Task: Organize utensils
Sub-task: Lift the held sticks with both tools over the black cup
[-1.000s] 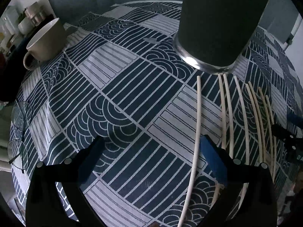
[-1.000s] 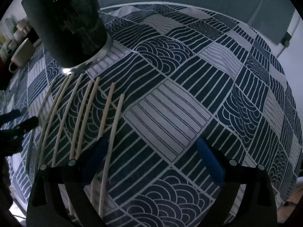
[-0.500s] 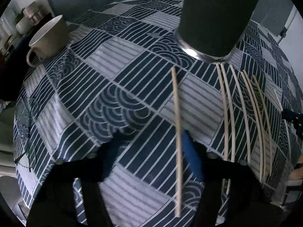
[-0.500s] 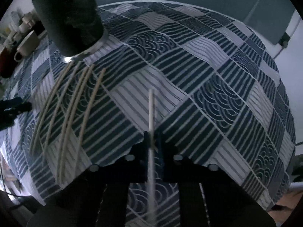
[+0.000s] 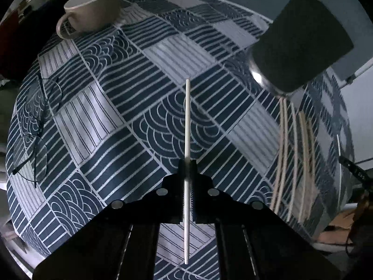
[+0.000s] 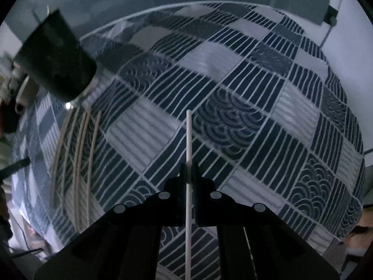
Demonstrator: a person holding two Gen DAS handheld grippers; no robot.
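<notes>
My left gripper [image 5: 187, 170] and right gripper [image 6: 189, 172] each clamp one chopstick [image 5: 187, 126] above the tablecloth [image 5: 163, 53]; the dark holder [image 5: 300, 42], loose sticks [image 5: 286, 144], mug [image 5: 93, 7] and glasses [image 5: 35, 140] lie nearby.

We see left gripper [image 5: 187, 163] clamped on one chopstick [image 5: 187, 121] above tablecloth [image 5: 98, 116]; dark holder [image 5: 300, 42], loose chopsticks [image 5: 293, 154] at right.

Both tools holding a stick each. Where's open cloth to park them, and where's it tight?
Free: the wide stretch of tablecloth between the cup, the glasses and the dark holder; also the cloth to the right of the right tool. Crowded: the row of loose sticks running out from the holder's base.
</notes>
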